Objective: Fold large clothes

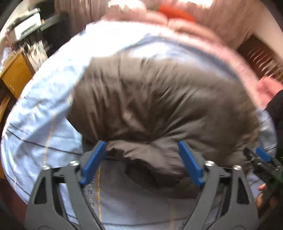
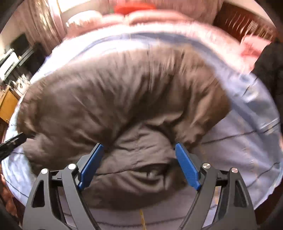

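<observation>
A large brown padded garment [image 1: 155,106] lies bunched on a bed with a light blue checked sheet [image 1: 44,113]. My left gripper [image 1: 141,146] is open, its blue fingers [image 1: 93,162] wide apart at the garment's near edge, with a fold between them. My right gripper [image 2: 138,148] is also open, blue fingers [image 2: 187,166] spread over the near folds of the same garment [image 2: 123,92]. The right gripper shows at the right edge of the left wrist view [image 1: 261,166]. Both views are motion-blurred.
A pink fluffy blanket [image 1: 203,39] and a red item [image 1: 175,12] lie at the far side of the bed. Wooden furniture [image 1: 16,74] and shelves stand to the left. A dark wooden headboard [image 2: 247,23] is at the far right.
</observation>
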Action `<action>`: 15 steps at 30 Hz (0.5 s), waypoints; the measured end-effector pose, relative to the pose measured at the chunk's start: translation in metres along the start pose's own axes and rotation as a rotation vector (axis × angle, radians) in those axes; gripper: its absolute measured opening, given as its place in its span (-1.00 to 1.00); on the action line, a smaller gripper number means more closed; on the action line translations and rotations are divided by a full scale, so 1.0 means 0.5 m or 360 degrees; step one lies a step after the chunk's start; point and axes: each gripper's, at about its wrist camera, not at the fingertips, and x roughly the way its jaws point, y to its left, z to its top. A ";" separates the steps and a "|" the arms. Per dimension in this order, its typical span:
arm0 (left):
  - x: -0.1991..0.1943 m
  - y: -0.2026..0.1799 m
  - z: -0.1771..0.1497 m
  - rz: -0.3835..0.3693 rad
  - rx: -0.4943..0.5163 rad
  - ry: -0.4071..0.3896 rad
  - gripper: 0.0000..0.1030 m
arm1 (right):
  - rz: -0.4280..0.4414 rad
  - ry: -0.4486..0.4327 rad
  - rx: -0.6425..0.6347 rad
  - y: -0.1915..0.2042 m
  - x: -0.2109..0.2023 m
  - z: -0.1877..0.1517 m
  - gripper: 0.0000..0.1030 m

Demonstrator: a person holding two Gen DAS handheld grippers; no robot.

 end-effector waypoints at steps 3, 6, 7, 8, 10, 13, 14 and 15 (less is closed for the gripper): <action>-0.141 -0.045 0.016 -0.0075 0.0034 -0.0215 0.90 | 0.0037 -0.0097 0.0011 0.015 -0.088 0.025 0.79; -0.233 -0.095 0.022 -0.0024 0.0145 -0.0330 0.96 | 0.0004 -0.0165 -0.0045 0.058 -0.175 0.021 0.79; -0.254 -0.112 0.022 0.0001 0.0173 -0.0351 0.96 | -0.0018 -0.0198 -0.0057 0.066 -0.202 0.022 0.81; -0.281 -0.124 0.019 0.0022 0.0197 -0.0378 0.96 | -0.0028 -0.0219 -0.0065 0.075 -0.225 0.025 0.94; -0.322 -0.130 0.005 0.0017 0.0208 -0.0419 0.96 | -0.0014 -0.0260 -0.0082 0.091 -0.266 0.019 0.97; -0.370 -0.122 0.012 0.0009 0.0198 -0.0443 0.96 | -0.0011 -0.0249 -0.0122 0.113 -0.302 0.023 0.97; -0.379 -0.118 0.010 0.0008 0.0196 -0.0440 0.96 | -0.0024 -0.0243 -0.0121 0.115 -0.308 0.018 0.97; -0.391 -0.121 0.009 -0.0004 0.0195 -0.0442 0.96 | -0.0033 -0.0235 -0.0119 0.116 -0.312 0.014 0.97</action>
